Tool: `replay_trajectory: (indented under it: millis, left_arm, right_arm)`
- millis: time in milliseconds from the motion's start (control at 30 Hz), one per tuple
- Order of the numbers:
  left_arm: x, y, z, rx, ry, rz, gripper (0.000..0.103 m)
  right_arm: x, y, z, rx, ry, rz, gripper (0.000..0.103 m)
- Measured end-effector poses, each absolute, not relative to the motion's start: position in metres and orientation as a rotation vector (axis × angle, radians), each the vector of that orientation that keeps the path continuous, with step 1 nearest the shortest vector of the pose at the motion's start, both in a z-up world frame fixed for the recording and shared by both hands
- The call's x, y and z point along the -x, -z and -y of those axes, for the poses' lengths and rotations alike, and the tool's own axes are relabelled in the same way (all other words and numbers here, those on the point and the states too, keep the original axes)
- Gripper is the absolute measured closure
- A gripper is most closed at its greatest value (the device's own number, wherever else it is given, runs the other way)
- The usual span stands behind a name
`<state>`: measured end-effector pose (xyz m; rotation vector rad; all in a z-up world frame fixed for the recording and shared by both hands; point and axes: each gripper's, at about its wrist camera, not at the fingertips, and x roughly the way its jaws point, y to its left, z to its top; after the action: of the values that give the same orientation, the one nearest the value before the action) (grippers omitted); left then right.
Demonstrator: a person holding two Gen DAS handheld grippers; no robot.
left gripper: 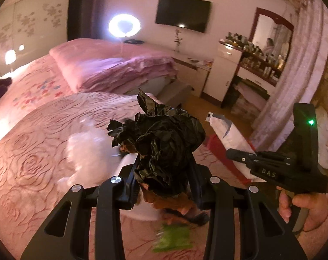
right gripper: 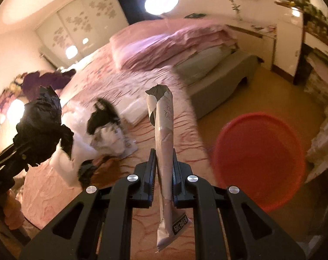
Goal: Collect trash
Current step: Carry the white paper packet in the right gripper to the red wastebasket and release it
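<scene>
My left gripper (left gripper: 164, 171) is shut on a crumpled black plastic bag (left gripper: 161, 134), held up above the pink bedspread. The same black plastic bag (right gripper: 42, 127) shows at the left of the right wrist view. My right gripper (right gripper: 164, 162) is shut on a flat white mailer pouch (right gripper: 164, 134) with a torn grey top, standing upright between the pads. In the left wrist view the mailer pouch (left gripper: 229, 134) sticks out of the right gripper (left gripper: 235, 153), which a hand (left gripper: 302, 208) holds at the right. A red basin (right gripper: 259, 160) sits on the floor beside the bed.
More litter lies on the bedspread (left gripper: 34, 151): white plastic wrapping (right gripper: 107, 140), a black scrap (right gripper: 103, 114), a brown wrapper (left gripper: 172, 203) and a green packet (left gripper: 174, 236). A folded pink duvet (left gripper: 120, 65) lies farther back. A cluttered dresser with a mirror (left gripper: 270, 41) stands at the right.
</scene>
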<state>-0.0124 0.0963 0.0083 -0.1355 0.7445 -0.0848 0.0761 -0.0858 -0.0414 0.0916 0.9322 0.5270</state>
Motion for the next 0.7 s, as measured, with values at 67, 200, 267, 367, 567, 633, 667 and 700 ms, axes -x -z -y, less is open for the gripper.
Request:
replay_trajectory:
  millis: [67, 200, 267, 367, 567, 633, 667, 700]
  left_arm:
    - [0.005, -0.010, -0.084, 0.131, 0.116, -0.747, 0.067]
    - [-0.006, -0.015, -0.061, 0.138, 0.203, -0.747, 0.067]
    - [-0.010, -0.018, -0.049, 0.151, 0.255, -0.748, 0.067]
    - [-0.019, -0.019, -0.029, 0.137, 0.296, -0.754, 0.067]
    - [-0.051, 0.001, 0.019, 0.064, 0.332, -0.824, 0.067]
    - [-0.063, 0.010, 0.031, 0.054, 0.343, -0.852, 0.067]
    - [-0.070, 0.018, 0.038, 0.046, 0.355, -0.871, 0.067]
    - [-0.074, 0.023, 0.043, 0.042, 0.362, -0.887, 0.067]
  right_arm:
    - [-0.078, 0.039, 0.101, -0.109, -0.494, -0.922, 0.091]
    - [-0.079, 0.036, 0.130, -0.145, -0.434, -0.902, 0.091]
    - [-0.077, 0.033, 0.144, -0.161, -0.408, -0.890, 0.091]
    - [-0.078, 0.032, 0.164, -0.183, -0.369, -0.878, 0.091]
    - [-0.084, 0.050, 0.195, -0.221, -0.273, -0.913, 0.090]
    - [-0.087, 0.059, 0.203, -0.224, -0.244, -0.929, 0.090]
    - [-0.089, 0.063, 0.206, -0.227, -0.233, -0.937, 0.091]
    - [-0.091, 0.068, 0.210, -0.232, -0.219, -0.948, 0.090]
